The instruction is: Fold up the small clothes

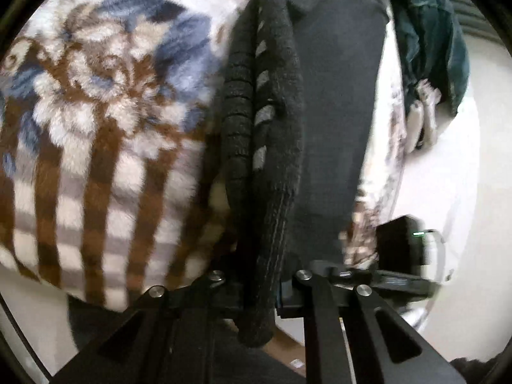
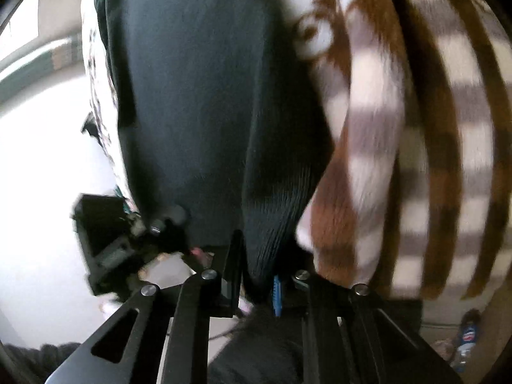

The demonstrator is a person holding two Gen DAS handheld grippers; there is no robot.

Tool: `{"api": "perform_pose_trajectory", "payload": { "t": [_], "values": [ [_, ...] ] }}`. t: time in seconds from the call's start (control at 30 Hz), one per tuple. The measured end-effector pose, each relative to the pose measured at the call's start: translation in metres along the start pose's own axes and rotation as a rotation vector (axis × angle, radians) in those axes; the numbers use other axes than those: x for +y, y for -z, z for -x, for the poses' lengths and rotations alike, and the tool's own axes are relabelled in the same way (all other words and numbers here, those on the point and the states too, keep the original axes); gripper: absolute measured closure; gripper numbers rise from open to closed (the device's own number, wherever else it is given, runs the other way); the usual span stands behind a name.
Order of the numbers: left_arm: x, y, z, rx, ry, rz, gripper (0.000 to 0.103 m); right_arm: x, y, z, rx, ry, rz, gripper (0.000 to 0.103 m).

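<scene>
While both tongs (image 1: 259,291) (image 2: 259,283) clamp dark garment (image 1: 332,112), only right view shows bottle (image 2: 465,340).

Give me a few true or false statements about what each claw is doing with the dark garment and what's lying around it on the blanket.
1. The left claw is shut on a ribbed part of the dark garment. True.
2. The right claw is open and holds nothing. False: it is shut on a fold of the same dark garment.
3. The garment lies over a fleece blanket with brown stripes and blue flowers. True.
4. The blanket is plain red. False: it is cream with brown, grey and blue.
5. A teal garment lies beyond the dark one in the left wrist view. True.
6. A plastic bottle stands on the blanket. False: it is low down beside it, apparently on the floor.
</scene>
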State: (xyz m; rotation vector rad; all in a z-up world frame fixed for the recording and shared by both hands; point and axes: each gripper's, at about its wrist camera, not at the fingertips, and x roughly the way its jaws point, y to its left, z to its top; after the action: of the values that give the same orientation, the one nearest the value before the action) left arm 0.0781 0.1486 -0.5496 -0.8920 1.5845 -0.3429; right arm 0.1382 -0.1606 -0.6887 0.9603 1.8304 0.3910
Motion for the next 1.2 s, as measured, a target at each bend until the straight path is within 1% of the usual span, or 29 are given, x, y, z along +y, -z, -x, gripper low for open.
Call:
{"api": "perform_pose_trajectory", "payload": {
  "t": [0.03,0.07,0.13,0.2,0.27,0.3,0.33,0.37,0.4,0.5,0.63,0.67,0.77,0.87,0.93,0.97,1.0,1.07,1.1,1.13,1.17,1.2],
  "values": [
    [-0.003,0.001,0.003,-0.008,0.01,0.013,0.094,-0.003,0.002,-0.004,0.016,0.005,-0.011,0.083],
    [-0.007,0.002,0.005,-0.013,0.031,0.021,0.094,-0.008,0.003,-0.009,0.028,-0.007,-0.039,0.073],
    [-0.008,0.003,0.01,-0.019,0.036,0.021,0.094,-0.018,0.003,-0.014,0.015,-0.045,-0.099,0.063],
    [-0.009,0.002,0.011,-0.016,0.035,0.02,0.096,-0.025,0.002,-0.018,-0.012,-0.101,-0.161,0.063],
    [-0.004,0.0,0.012,-0.011,0.031,0.023,0.096,-0.031,0.003,-0.018,-0.049,-0.156,-0.212,0.063],
    [0.0,0.0,0.015,-0.01,0.023,0.022,0.096,-0.034,0.006,-0.016,-0.07,-0.174,-0.229,0.064],
    [0.004,-0.001,0.017,-0.009,0.018,0.024,0.098,-0.036,0.011,-0.014,-0.096,-0.185,-0.244,0.07],
    [0.009,-0.001,0.021,-0.009,0.019,0.024,0.098,-0.036,0.015,-0.012,-0.107,-0.178,-0.245,0.092],
    [0.01,0.0,0.024,-0.01,0.019,0.023,0.098,-0.035,0.018,-0.008,-0.112,-0.172,-0.24,0.096],
    [0.004,0.003,0.029,-0.02,0.036,0.024,0.098,-0.025,0.032,0.004,-0.141,-0.169,-0.209,0.096],
    [-0.006,0.003,0.046,-0.045,0.074,0.025,0.098,-0.005,0.048,0.035,-0.185,-0.176,-0.161,0.096],
    [-0.012,0.002,0.052,-0.059,0.089,0.021,0.098,-0.004,0.049,0.042,-0.196,-0.177,-0.146,0.096],
    [-0.033,-0.005,0.064,-0.092,0.117,-0.005,0.098,0.019,0.051,0.068,-0.243,-0.177,-0.096,0.096],
    [-0.058,-0.024,0.077,-0.138,0.146,-0.046,0.098,0.038,0.047,0.095,-0.285,-0.19,-0.041,0.096],
    [-0.076,-0.046,0.087,-0.175,0.166,-0.081,0.098,0.063,0.039,0.112,-0.319,-0.186,0.002,0.096],
    [-0.084,-0.057,0.09,-0.194,0.172,-0.099,0.098,0.076,0.03,0.12,-0.336,-0.187,0.022,0.096],
    [-0.094,-0.071,0.093,-0.21,0.179,-0.117,0.098,0.082,0.018,0.136,-0.352,-0.181,0.044,0.096],
    [-0.109,-0.098,0.097,-0.242,0.185,-0.152,0.098,0.106,0.0,0.148,-0.386,-0.165,0.084,0.096],
    [-0.113,-0.11,0.098,-0.252,0.188,-0.166,0.098,0.111,-0.01,0.155,-0.4,-0.16,0.098,0.096],
    [-0.12,-0.125,0.1,-0.264,0.186,-0.181,0.098,0.124,-0.026,0.168,-0.426,-0.148,0.12,0.096],
    [-0.128,-0.145,0.1,-0.274,0.186,-0.199,0.098,0.13,-0.036,0.172,-0.442,-0.142,0.129,0.096],
    [-0.134,-0.159,0.1,-0.279,0.182,-0.215,0.098,0.139,-0.053,0.178,-0.459,-0.137,0.139,0.096]
  ]
}}
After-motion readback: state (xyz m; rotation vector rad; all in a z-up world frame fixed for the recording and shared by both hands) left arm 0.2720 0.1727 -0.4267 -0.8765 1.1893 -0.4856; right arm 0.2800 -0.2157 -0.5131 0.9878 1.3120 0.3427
